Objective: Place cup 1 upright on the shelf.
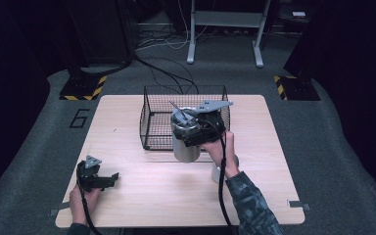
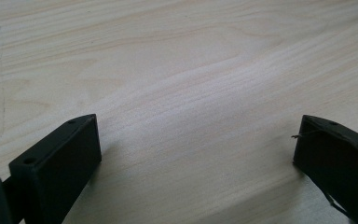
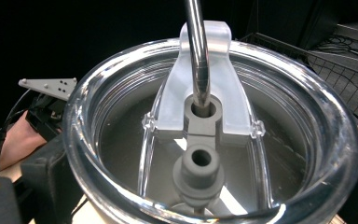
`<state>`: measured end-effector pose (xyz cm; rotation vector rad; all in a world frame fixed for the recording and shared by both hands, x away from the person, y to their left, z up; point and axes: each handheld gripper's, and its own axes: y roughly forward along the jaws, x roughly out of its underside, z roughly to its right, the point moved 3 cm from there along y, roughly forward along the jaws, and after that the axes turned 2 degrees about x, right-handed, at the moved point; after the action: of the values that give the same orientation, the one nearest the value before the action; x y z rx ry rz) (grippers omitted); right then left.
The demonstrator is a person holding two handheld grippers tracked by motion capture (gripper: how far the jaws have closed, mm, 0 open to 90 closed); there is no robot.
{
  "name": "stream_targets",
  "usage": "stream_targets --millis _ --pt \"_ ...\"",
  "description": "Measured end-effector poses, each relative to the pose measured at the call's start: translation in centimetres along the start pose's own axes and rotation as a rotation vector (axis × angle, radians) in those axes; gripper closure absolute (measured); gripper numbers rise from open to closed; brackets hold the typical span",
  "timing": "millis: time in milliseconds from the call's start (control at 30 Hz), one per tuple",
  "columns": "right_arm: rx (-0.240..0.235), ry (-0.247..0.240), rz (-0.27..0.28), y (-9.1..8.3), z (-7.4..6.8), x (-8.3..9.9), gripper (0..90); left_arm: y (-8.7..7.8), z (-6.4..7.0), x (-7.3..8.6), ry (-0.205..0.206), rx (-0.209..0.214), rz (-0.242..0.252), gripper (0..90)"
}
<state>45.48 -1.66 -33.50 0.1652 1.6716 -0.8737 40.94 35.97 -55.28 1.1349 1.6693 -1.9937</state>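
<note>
A steel tumbler (image 1: pixel 186 147) with a clear lid (image 3: pixel 121 84) and a metal straw (image 3: pixel 196 51) is upright just in front of a black wire basket (image 1: pixel 149 122). My right gripper (image 1: pixel 200 129) grips it near the top from the right, with a black finger (image 3: pixel 46 172) against the lid's rim. Whether the tumbler rests on the table or hangs just above it, I cannot tell. My left gripper (image 1: pixel 108 180) lies low at the table's front left, jaws wide apart (image 2: pixel 196 154) over bare wood, holding nothing.
The wooden table (image 1: pixel 142 205) has free room in front and at both sides. A small pale round thing (image 1: pixel 217 172) sits partly hidden under the right hand. Beyond the table are floor cables, a stand's legs and hazard-striped bases.
</note>
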Motion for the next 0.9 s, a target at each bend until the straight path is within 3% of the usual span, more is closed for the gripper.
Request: stream_targets --millis 900 --pt "0.015 -0.027 0.009 2.6 1.1 -3.7 3.6 0.0 0.0 0.0 0.001 0.001 -0.001 0.5"
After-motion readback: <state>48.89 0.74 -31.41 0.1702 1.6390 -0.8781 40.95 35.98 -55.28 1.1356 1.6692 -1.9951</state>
